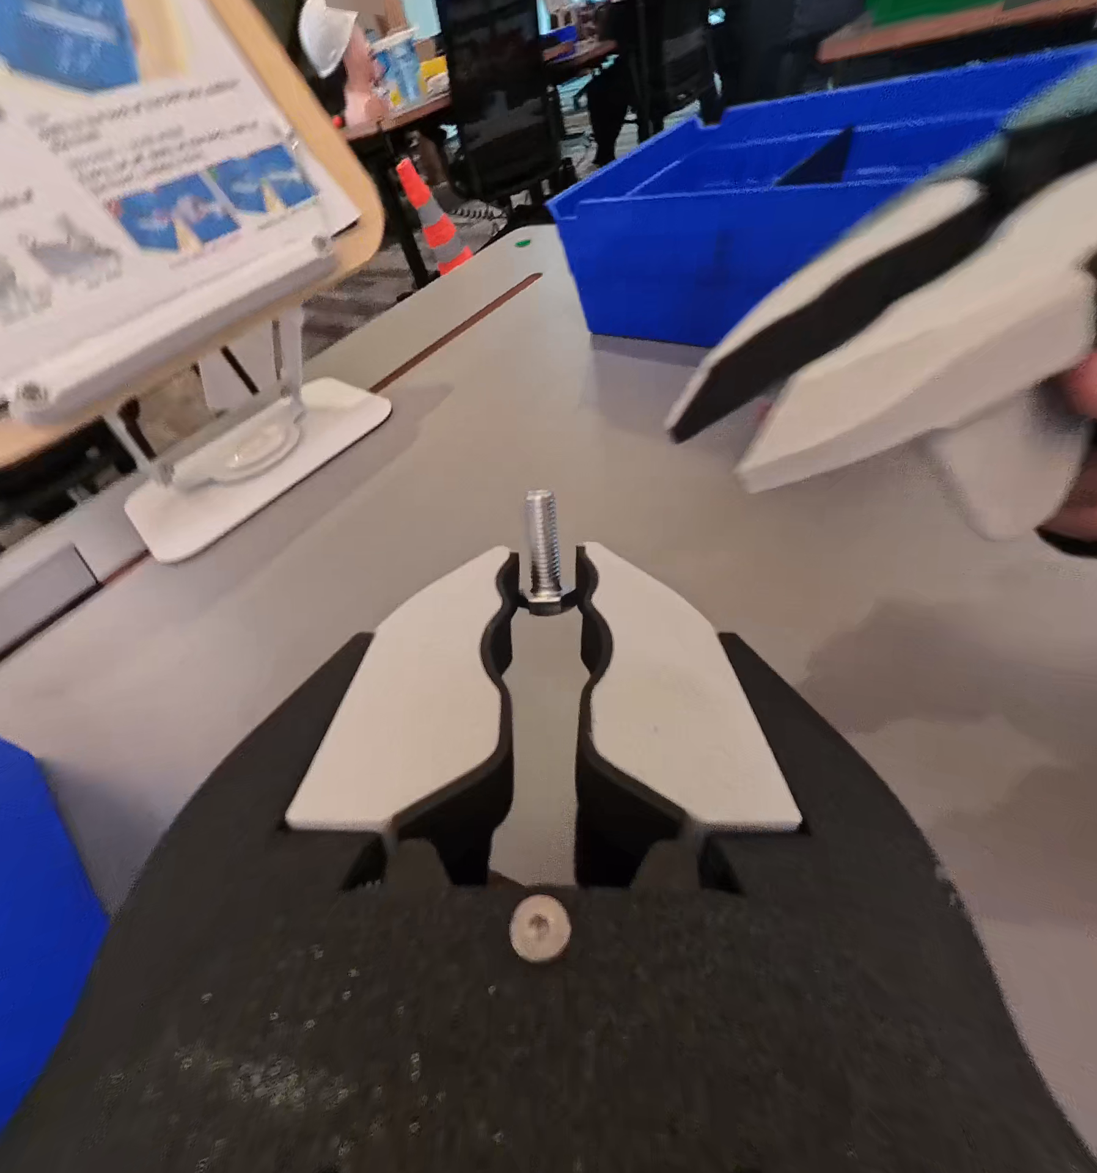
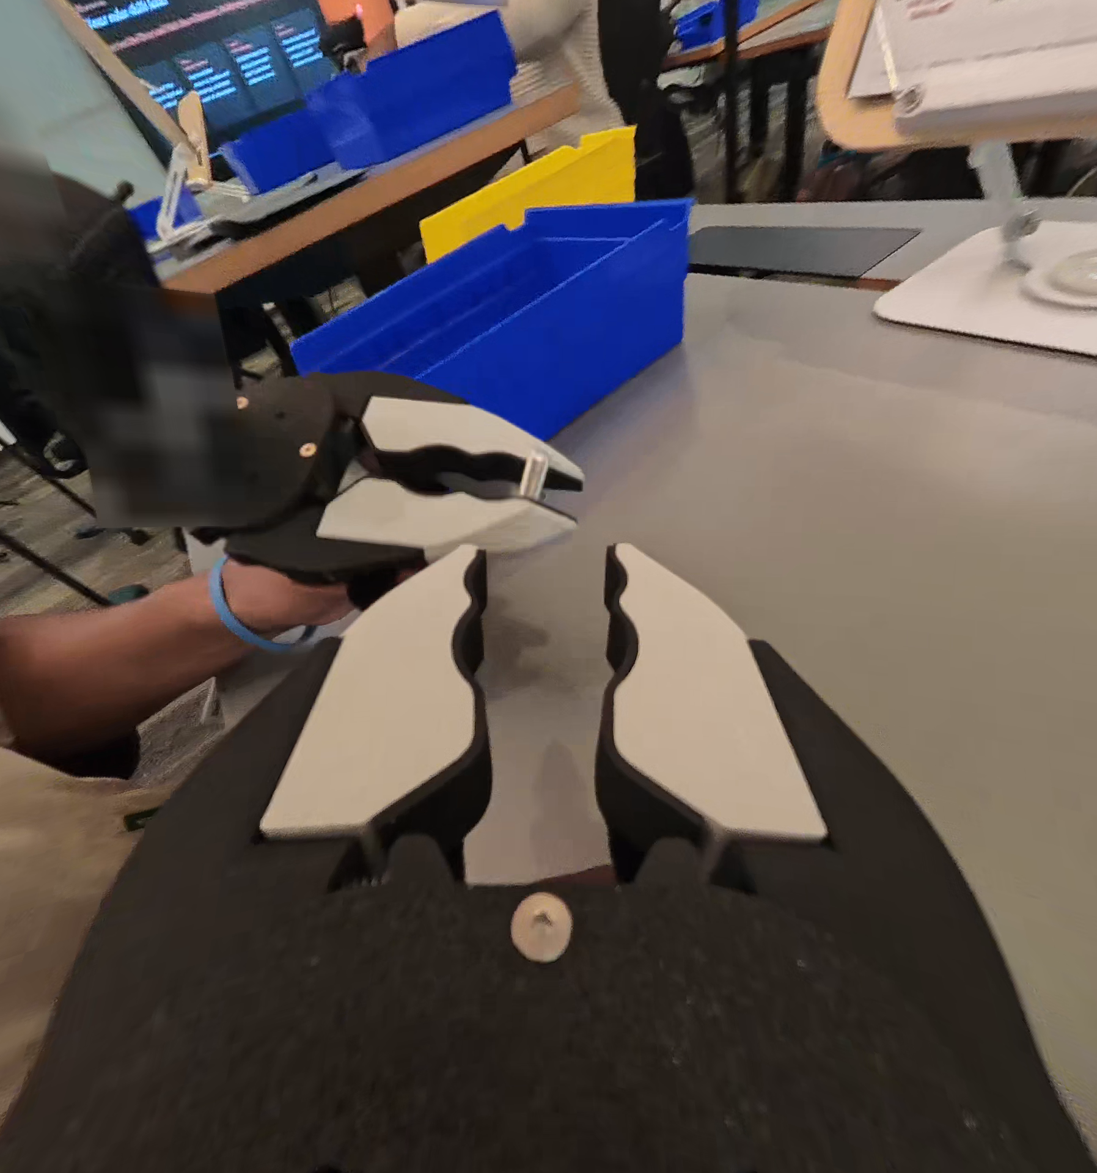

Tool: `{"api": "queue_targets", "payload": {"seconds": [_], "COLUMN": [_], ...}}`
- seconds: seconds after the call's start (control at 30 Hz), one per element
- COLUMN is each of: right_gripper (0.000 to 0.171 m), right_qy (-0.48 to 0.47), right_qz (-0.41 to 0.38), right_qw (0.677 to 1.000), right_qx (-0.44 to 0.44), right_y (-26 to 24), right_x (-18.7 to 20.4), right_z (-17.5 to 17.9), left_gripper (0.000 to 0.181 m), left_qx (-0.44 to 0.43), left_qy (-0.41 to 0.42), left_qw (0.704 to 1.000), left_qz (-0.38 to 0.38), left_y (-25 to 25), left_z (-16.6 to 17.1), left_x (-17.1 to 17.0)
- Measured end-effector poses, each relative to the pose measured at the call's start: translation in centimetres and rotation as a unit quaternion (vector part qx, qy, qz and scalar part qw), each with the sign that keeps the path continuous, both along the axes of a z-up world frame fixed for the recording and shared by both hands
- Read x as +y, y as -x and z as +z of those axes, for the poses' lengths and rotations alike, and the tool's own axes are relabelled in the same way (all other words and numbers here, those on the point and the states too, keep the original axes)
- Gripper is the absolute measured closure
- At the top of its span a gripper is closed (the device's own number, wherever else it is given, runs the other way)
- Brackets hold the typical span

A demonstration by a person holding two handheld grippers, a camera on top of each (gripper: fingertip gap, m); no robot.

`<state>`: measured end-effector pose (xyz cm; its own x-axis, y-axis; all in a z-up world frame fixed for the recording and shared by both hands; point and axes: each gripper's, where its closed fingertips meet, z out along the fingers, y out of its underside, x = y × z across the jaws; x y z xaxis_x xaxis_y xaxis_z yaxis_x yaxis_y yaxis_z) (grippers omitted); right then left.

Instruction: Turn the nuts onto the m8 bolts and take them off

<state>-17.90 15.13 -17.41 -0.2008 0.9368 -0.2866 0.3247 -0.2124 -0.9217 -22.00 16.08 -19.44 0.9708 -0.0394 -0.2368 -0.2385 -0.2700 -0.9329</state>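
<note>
My left gripper is shut on the head of a silver bolt, whose threaded shank stands upright above the grey table. No nut is on the bolt and none shows in either view. The right wrist view shows this left gripper from the side, with the bolt across its tips. My right gripper is open and empty, just right of the left one. The left wrist view shows the right gripper blurred at the upper right, open, above the table.
A blue bin stands on the table behind the right gripper. Another blue bin sits at the table's far left edge, with a yellow bin behind it. A white stand holds an instruction board. A person's forearm reaches in. Spacing between my two grippers at the tips: around 5 cm.
</note>
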Motion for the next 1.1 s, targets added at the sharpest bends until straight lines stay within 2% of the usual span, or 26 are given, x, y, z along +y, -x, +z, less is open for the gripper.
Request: {"api": "queue_targets", "payload": {"seconds": [0.2,0.33,0.47,0.73,0.83,0.97,1.1], "right_gripper": [0.142,0.148,0.163,0.164,0.164,0.163,0.164], "right_qy": [-0.009,-0.005,-0.007,-0.004,-0.011,-0.058,-0.151], "right_qz": [0.042,0.056,0.064,0.045,0.022,-0.048,-0.137], "right_qw": [0.998,0.997,0.996,0.998,1.0,0.997,0.978], "right_qx": [-0.049,-0.049,-0.059,-0.041,-0.015,0.027,0.039], "right_y": [1.1,1.2,1.2,0.9,0.6,-0.2,-1.5], "right_x": [-0.9,-1.6,-1.7,-0.8,0.4,2.7,4.5], "right_z": [-0.2,0.0,-0.4,0.0,0.8,1.6,0.4], "left_gripper": [0.165,0.165,0.165,0.162,0.145,0.131,0.113], "left_qx": [0.139,0.205,0.227,0.241,0.199,0.058,-0.075], "left_qy": [0.01,0.025,0.028,-0.002,0.008,-0.002,-0.053], "left_qw": [0.989,0.976,0.971,0.97,0.98,0.996,0.985], "left_qz": [-0.041,-0.064,-0.071,-0.022,0.01,0.06,0.145], "left_y": [-1.8,-2.6,-3.3,-2.9,-2.1,-0.4,2.2], "left_z": [0.7,0.4,0.1,0.8,0.4,0.0,0.6], "left_x": [0.1,0.1,0.2,0.4,0.0,-0.8,-2.2]}}
